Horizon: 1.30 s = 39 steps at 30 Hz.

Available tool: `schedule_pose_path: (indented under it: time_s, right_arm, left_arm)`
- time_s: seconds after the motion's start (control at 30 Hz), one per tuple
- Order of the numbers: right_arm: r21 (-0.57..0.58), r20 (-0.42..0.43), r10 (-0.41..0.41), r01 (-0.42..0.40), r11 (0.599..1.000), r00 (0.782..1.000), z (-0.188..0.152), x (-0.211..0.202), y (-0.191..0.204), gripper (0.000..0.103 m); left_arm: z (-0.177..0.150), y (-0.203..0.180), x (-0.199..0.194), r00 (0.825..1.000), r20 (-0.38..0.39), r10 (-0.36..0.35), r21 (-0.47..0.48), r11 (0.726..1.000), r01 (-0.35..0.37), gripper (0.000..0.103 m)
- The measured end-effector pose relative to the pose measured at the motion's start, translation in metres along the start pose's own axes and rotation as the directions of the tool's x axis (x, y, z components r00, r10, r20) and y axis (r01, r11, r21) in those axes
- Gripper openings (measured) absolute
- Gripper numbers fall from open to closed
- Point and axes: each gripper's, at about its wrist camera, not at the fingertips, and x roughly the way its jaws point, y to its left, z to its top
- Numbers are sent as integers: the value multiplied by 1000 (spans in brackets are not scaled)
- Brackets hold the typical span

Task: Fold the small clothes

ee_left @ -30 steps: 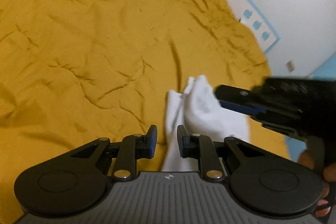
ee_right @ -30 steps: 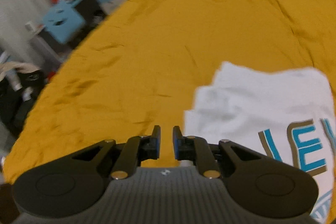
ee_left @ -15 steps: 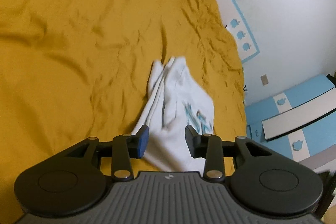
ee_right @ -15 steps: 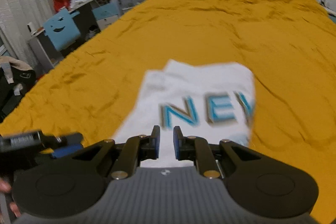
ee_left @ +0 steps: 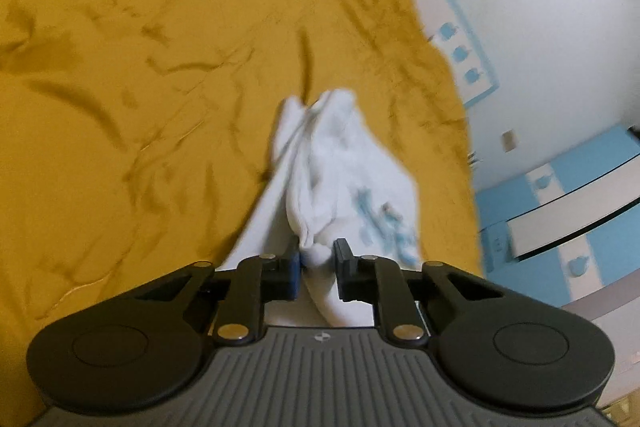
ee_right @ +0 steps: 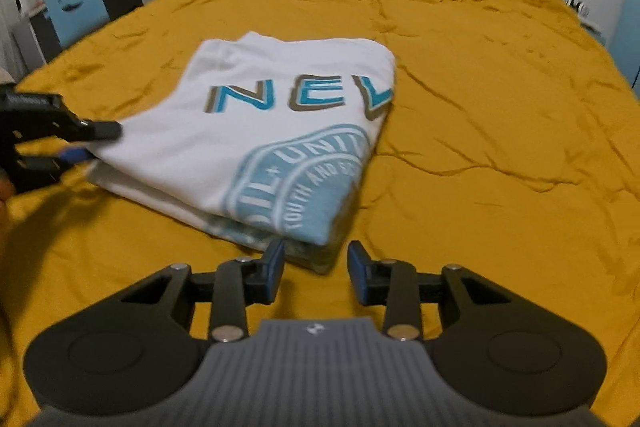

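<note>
Left gripper (ee_right: 86, 143): jaws closing, a bunched corner of the white cotton t-shirt with teal lettering (ee_right: 272, 131) is pinched between the pads at its left edge. The shirt is laid part-folded on the wrinkled mustard-yellow bedspread (ee_right: 480, 99), mid-bed. Right gripper (ee_right: 316, 277): jaws opening, the near folded corner is framed between them but not gripped. Step judged: corners being taken for another fold. Next: right pads must be shut on that corner through all layers before lifting.
</note>
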Motion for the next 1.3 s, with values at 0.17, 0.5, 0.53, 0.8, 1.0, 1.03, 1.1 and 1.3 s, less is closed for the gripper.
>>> schedule_pose_path:
  time_s: [0.17,0.5,0.53,0.8,1.0,1.03,1.1,1.3]
  right_arm:
    - [-15,0,-2,2,1000,1000,0,17,3,30]
    - [-28,-16,2,-3,1000,1000,-5,19,-5,0]
    - [-16,-26,5,-5,1000,1000,-10,22,-6,0]
    - [37,-51,29,-27,999,998,-21,36,-14,0]
    - [67,-57,43,-39,997,997,-20,36,-18,0]
    - [70,-57,46,-42,997,997,-19,35,-19,0]
    - [80,-59,54,-49,996,997,-18,31,-20,0]
    - [109,-48,49,-43,993,998,-25,15,-31,0]
  left_arm:
    - [-1,-23,-13,999,43,-20,55,998,18,14]
    - [-11,11,-4,991,8,133,34,990,-133,12]
    - [-15,15,-1,988,6,153,47,987,-153,12]
    - [-23,25,5,981,-31,194,78,979,-191,14]
    - [-23,9,1,965,-48,258,111,961,-252,15]
    - [-23,6,0,961,-51,270,119,958,-263,15]
    - [-24,2,-3,955,-56,291,140,950,-281,15]
    - [-25,-7,-11,917,-82,391,186,910,-371,15]
